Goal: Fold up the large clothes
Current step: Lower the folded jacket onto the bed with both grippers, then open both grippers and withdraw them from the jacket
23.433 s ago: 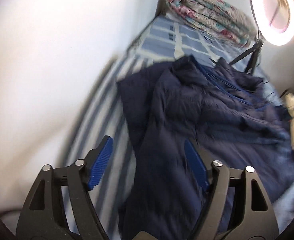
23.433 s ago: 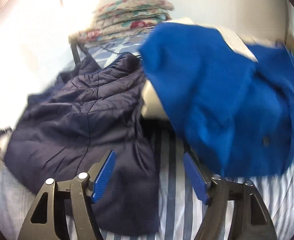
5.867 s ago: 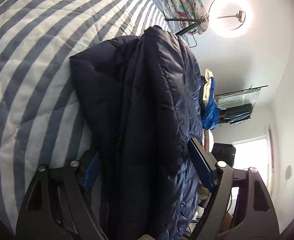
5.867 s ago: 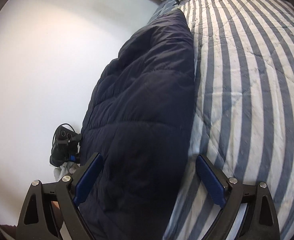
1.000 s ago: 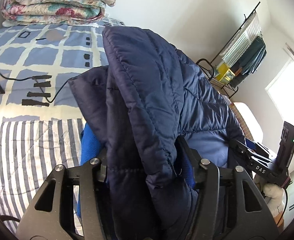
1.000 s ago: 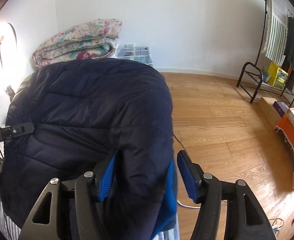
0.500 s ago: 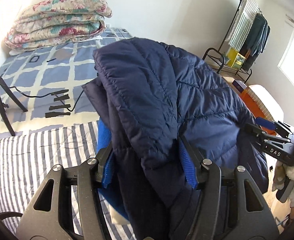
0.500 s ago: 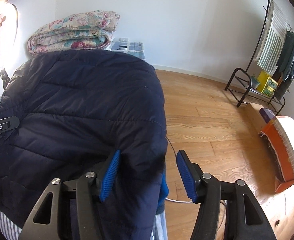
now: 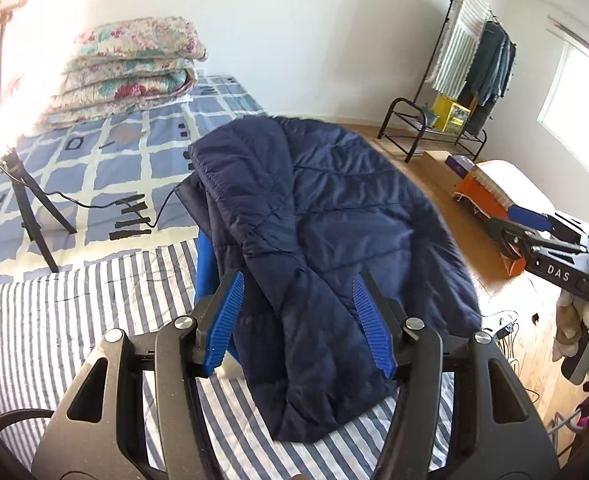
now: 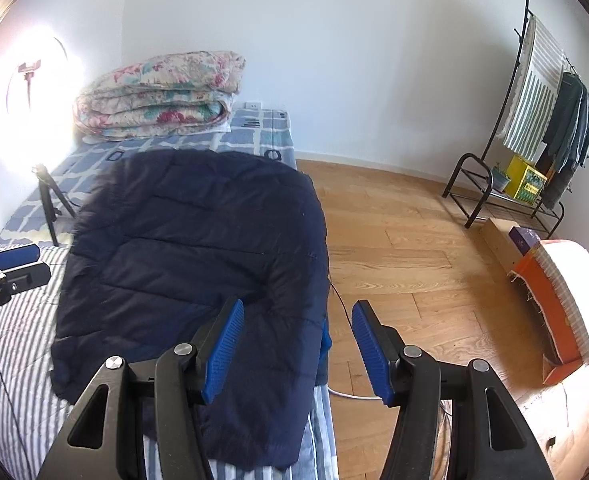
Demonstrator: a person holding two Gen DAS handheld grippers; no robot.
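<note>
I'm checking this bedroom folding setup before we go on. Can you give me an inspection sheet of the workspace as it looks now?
Surface: striped bedspread on the bed, checked blue sheet beyond it.
Job's things: navy puffer jacket lies folded near the bed's edge, over a bright blue garment.
Clutter: folded floral quilt at the bed's far end.
Grippers: left gripper and right gripper both open, holding nothing.
Cables: black cable on the checked sheet; white cable on the floor.
Surroundings: tripod, ring light, clothes rack, wooden floor.
</note>
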